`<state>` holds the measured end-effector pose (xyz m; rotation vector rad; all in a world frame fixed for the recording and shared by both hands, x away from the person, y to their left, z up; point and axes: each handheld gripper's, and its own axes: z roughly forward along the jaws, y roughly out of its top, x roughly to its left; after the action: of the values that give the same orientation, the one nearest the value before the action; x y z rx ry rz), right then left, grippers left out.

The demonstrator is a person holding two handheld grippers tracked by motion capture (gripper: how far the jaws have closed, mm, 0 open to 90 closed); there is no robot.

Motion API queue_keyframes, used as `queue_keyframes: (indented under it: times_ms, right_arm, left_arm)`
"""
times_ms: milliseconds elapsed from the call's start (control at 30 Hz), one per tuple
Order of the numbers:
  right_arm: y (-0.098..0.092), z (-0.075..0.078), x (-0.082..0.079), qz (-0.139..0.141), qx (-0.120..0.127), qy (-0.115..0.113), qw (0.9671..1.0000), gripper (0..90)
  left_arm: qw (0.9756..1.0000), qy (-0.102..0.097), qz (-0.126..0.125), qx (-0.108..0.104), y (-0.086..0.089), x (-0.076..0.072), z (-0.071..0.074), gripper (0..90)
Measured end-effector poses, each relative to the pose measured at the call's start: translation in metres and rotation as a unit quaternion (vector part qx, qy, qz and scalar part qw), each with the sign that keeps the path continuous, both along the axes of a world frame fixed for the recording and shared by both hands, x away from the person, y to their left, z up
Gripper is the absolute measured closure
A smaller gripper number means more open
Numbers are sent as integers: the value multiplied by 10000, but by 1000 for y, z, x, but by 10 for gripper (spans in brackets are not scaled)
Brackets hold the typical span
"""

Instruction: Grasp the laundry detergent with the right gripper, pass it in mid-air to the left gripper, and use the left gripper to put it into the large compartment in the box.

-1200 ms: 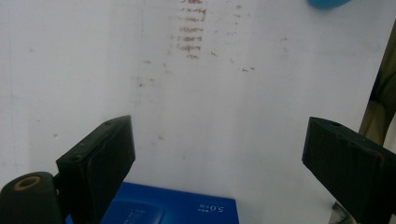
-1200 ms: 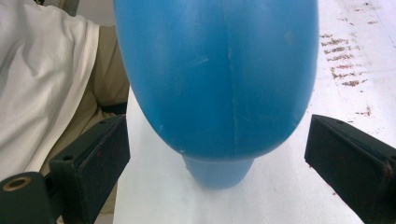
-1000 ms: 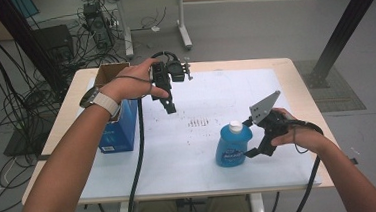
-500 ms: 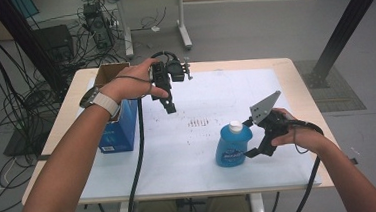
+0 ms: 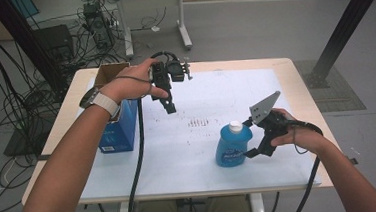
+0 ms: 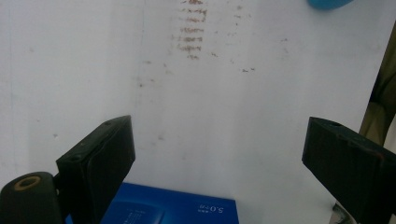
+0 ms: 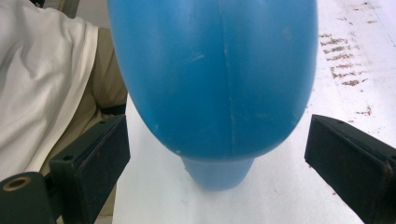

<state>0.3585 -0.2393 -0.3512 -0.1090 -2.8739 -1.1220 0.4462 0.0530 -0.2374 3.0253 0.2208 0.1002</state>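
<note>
With the blue bottle (image 5: 233, 147) upright near the worktop's (image 5: 274, 80) front edge and my right gripper (image 5: 253, 151) wide open, empty, just beside it, I'd centre it between the jaws before squeezing gently, the left gripper (image 5: 170, 107) hovering open.

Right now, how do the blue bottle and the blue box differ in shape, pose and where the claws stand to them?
The blue bottle is rounded with a white cap; the blue box is square-edged with an open cardboard top. The bottle stands near the table's front right, the box at its left edge. The right claw is open at the bottle's side; the left claw hovers open, apart from the box. Both are blue and upright.
</note>
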Motion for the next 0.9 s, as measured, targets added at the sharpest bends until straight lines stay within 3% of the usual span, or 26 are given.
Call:
queue_keyframes:
  times_ms: [900]
  right_arm:
    - [0, -1, 0, -7, 23, -16, 10000, 66]
  left_arm:
    - [10000, -33, 2, -34, 1, 0, 0, 99]
